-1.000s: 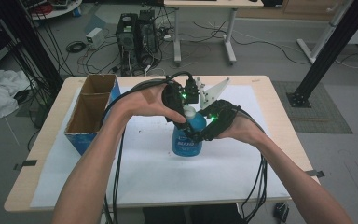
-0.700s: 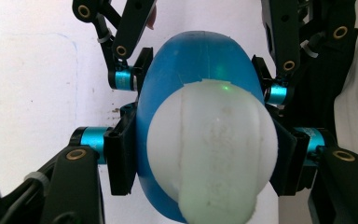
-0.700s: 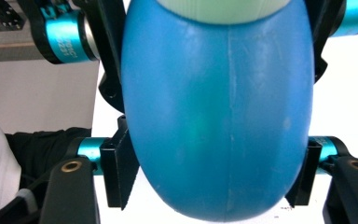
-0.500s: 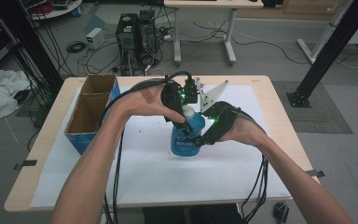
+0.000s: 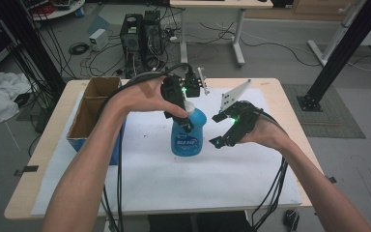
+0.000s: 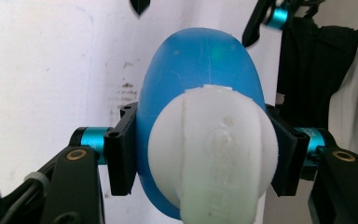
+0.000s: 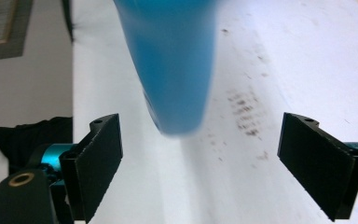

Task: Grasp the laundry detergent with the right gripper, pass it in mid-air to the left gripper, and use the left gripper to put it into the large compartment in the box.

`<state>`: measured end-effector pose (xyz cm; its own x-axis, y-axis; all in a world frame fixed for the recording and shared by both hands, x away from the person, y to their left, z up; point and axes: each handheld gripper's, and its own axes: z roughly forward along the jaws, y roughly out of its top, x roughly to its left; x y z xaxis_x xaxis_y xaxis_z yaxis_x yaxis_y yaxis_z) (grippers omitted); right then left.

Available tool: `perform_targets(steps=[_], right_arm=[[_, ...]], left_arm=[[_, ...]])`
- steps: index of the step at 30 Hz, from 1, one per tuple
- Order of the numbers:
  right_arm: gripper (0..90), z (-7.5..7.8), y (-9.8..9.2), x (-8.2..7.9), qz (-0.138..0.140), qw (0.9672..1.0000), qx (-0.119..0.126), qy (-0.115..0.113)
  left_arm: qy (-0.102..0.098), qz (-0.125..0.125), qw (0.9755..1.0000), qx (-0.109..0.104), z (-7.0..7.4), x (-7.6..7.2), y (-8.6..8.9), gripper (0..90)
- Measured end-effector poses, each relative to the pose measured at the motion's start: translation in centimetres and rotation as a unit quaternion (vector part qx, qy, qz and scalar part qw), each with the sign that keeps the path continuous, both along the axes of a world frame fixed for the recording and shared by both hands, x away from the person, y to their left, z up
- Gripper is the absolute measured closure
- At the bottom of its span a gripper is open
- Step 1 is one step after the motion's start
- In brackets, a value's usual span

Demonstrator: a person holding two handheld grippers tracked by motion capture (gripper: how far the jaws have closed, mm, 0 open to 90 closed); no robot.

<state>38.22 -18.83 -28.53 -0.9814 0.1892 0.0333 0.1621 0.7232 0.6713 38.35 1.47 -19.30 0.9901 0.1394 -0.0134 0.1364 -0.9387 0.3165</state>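
Right tool: the right tool is held just right of the bottle, apart from it; its jaws have just been opening and stand wide, nothing between them.
Bottle: the blue bottle stands upright mid-surface on the white sheet.
Left tool: the left tool is clamped on the bottle's neck below the white cap.
Far left: a cardboard box sits at the surface's edge.
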Motion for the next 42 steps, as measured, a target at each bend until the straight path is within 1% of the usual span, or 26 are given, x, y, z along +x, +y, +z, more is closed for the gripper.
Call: perform_targets(steps=[1,2,3,7,8,10,14,15,16,20,22,23,24,26,27,28,30,31,32,33,35,36,37,39,40,42], right_arm=[[13.1,0.0,0.0,0.0,0.000,1.0000,0.000,0.000],[13.1,0.0,-0.3,0.0,-0.009,0.9999,-0.003,0.004],[13.1,0.1,-0.8,0.1,-0.019,0.9997,-0.012,0.000],[13.1,0.1,-1.6,0.1,-0.039,0.9989,-0.025,-0.005],[13.1,0.1,-1.9,0.2,-0.044,0.9986,-0.027,-0.007],[13.1,0.0,-2.6,0.3,-0.057,0.9976,-0.035,-0.014],[13.2,-0.3,-3.6,0.4,-0.075,0.9956,-0.053,-0.016],[13.2,-0.4,-3.8,0.4,-0.080,0.9952,-0.055,-0.015],[13.1,-0.5,-4.1,0.4,-0.083,0.9948,-0.058,-0.015],[13.2,-0.7,-4.9,0.5,-0.098,0.9926,-0.069,-0.018],[13.2,-0.9,-5.2,0.5,-0.101,0.9919,-0.074,-0.019],[13.2,-1.0,-5.4,0.5,-0.106,0.9914,-0.075,-0.019],[13.1,-1.1,-5.5,0.5,-0.108,0.9910,-0.077,-0.018],[13.2,-1.3,-5.7,0.4,-0.111,0.9906,-0.078,-0.018],[13.2,-1.4,-5.7,0.4,-0.112,0.9903,-0.080,-0.017],[13.2,-1.4,-5.8,0.4,-0.112,0.9901,-0.082,-0.017],[13.2,-1.5,-5.9,0.4,-0.111,0.9902,-0.082,-0.020],[13.2,-1.5,-5.9,0.4,-0.111,0.9902,-0.082,-0.020],[13.2,-1.6,-6.0,0.4,-0.115,0.9895,-0.085,-0.021],[13.2,-1.6,-6.1,0.4,-0.117,0.9893,-0.085,-0.021],[13.2,-1.6,-6.4,0.4,-0.120,0.9890,-0.085,-0.020],[13.2,-1.7,-6.5,0.4,-0.120,0.9889,-0.085,-0.021],[13.2,-1.7,-6.5,0.4,-0.121,0.9888,-0.085,-0.020],[13.2,-1.9,-6.7,0.4,-0.123,0.9884,-0.087,-0.020],[13.2,-2.0,-6.7,0.4,-0.124,0.9881,-0.088,-0.019],[13.2,-2.1,-6.8,0.4,-0.126,0.9878,-0.089,-0.019]], left_arm=[[0.000,0.000,1.0000,0.000,0.0,0.0,0.0,38.1],[-0.003,0.013,0.9999,0.003,0.6,0.1,0.3,38.1],[-0.003,0.016,0.9999,0.004,0.8,0.2,0.4,38.1],[0.001,0.046,0.9989,0.012,2.3,0.6,1.4,38.1],[-0.001,0.059,0.9982,0.010,3.1,0.8,1.9,38.1],[0.002,0.078,0.9969,0.011,4.0,1.0,2.6,38.1],[0.001,0.120,0.9928,0.010,5.9,1.6,4.2,38.1],[-0.002,0.125,0.9921,0.010,6.4,1.7,4.6,38.1],[-0.001,0.134,0.9909,0.013,6.8,1.8,5.0,38.1],[-0.001,0.171,0.9852,0.010,8.5,2.3,6.7,38.1],[0.001,0.192,0.9814,0.007,9.2,2.6,7.7,38.1],[-0.001,0.202,0.9794,0.001,9.5,2.7,8.2,38.1],[-0.002,0.212,0.9773,0.000,9.8,2.9,8.8,38.1],[0.005,0.238,0.9712,-0.003,10.1,3.3,9.9,38.1],[0.006,0.251,0.9681,-0.004,10.2,3.4,10.4,38.1],[0.005,0.261,0.9654,-0.002,10.3,3.5,10.8,38.1],[0.005,0.261,0.9654,-0.002,10.3,3.5,10.8,38.1],[0.000,0.289,0.9572,0.003,10.3,3.7,12.0,38.1],[-0.002,0.299,0.9541,0.003,10.3,3.8,12.5,38.1],[-0.004,0.313,0.9496,0.002,10.4,3.8,13.2,38.1],[-0.008,0.325,0.9455,0.000,10.5,3.8,14.0,38.2],[-0.006,0.336,0.9420,0.002,10.5,3.8,14.5,38.2],[-0.006,0.344,0.9390,0.002,10.6,3.8,14.9,38.1],[-0.011,0.358,0.9335,-0.002,10.8,3.7,15.9,38.2],[-0.012,0.364,0.9315,0.000,10.9,3.7,16.3,38.2],[-0.013,0.382,0.9239,-0.001,11.3,3.5,17.2,38.1]])
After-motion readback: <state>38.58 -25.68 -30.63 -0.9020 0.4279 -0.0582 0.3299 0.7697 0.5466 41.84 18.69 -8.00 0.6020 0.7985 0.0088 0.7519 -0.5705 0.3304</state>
